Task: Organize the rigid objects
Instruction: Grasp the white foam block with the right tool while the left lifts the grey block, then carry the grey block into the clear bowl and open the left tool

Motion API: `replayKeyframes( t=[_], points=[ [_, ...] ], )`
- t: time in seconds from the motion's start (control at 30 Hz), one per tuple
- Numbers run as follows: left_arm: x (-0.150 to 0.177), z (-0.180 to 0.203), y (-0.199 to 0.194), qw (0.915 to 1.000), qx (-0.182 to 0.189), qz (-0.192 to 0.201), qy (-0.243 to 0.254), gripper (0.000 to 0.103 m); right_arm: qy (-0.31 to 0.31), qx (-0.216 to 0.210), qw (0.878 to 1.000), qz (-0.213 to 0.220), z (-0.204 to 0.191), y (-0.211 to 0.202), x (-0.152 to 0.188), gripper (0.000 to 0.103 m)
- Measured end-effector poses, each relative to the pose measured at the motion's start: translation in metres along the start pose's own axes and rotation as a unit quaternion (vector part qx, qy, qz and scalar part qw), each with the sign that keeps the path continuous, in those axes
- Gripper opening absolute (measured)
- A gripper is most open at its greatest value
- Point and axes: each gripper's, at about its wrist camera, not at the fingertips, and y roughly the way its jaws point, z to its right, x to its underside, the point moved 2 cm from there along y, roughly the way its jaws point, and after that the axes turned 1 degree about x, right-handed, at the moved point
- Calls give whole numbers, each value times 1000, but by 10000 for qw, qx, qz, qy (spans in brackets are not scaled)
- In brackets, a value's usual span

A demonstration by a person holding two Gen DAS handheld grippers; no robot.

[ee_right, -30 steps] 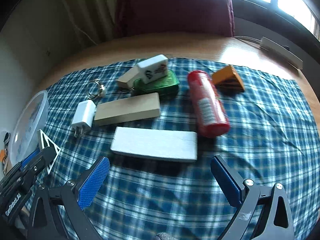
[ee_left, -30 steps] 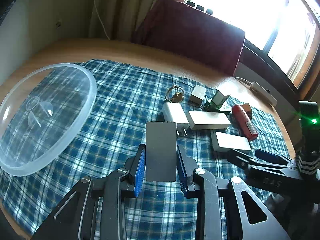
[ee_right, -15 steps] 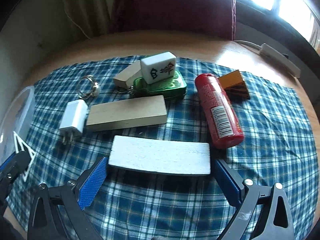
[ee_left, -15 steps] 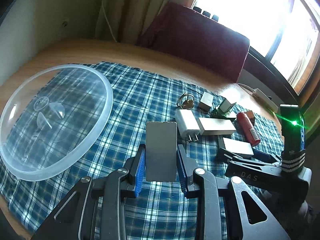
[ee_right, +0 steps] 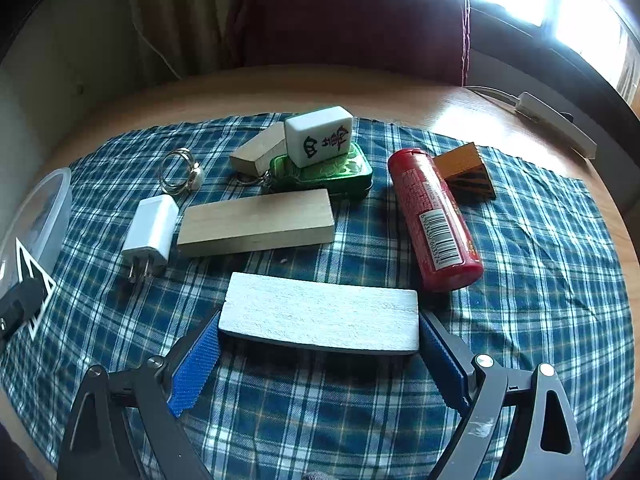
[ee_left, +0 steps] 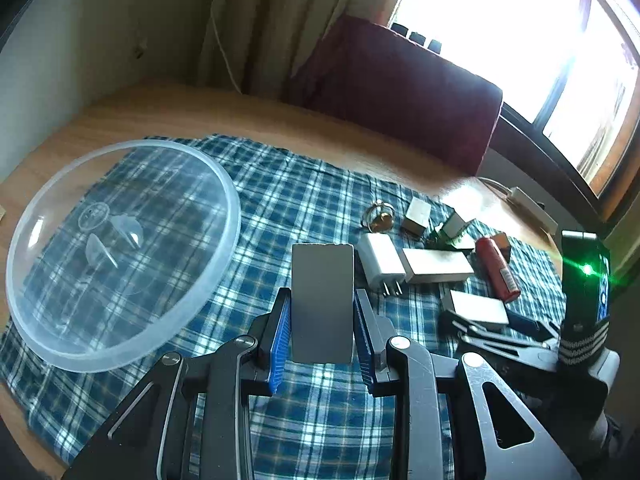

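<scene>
My left gripper point(ee_left: 321, 294) is shut on a grey-white flat block point(ee_left: 322, 268), held upright above the checked cloth point(ee_left: 304, 204). A second white block point(ee_right: 320, 312) lies flat on the cloth. My right gripper point(ee_right: 319, 320) is open around it, one blue pad at each short end; whether they touch it I cannot tell. The left wrist view shows that gripper point(ee_left: 500, 332) low on the right at the same block point(ee_left: 478, 306). A clear round plastic lid point(ee_left: 120, 252) lies on the left of the cloth.
Behind the white block lie a long wooden block point(ee_right: 256, 220), a white charger point(ee_right: 152, 228), a red canister point(ee_right: 434, 216), an orange wedge point(ee_right: 464, 168), a mahjong tile point(ee_right: 320, 134) on a green tin point(ee_right: 340, 170), a small wooden block point(ee_right: 258, 148) and a ring point(ee_right: 180, 172).
My right gripper has moved forward, and its fingers now flank the white block's ends. The left gripper has drawn back with its block, so the lid shows more fully.
</scene>
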Motion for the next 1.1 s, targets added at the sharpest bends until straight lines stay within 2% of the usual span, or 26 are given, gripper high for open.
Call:
replayKeyframes(
  t=[0.43,1.1],
  points=[
    [-13,-36,-17,9979,-408,376,-320,30,-143,-158,9998,9,-12,-16,7,94],
    [-23,-99,-15,9859,-1278,717,-814,30,-284,-194,9994,-41,-29,-20,9,94]
  ],
)
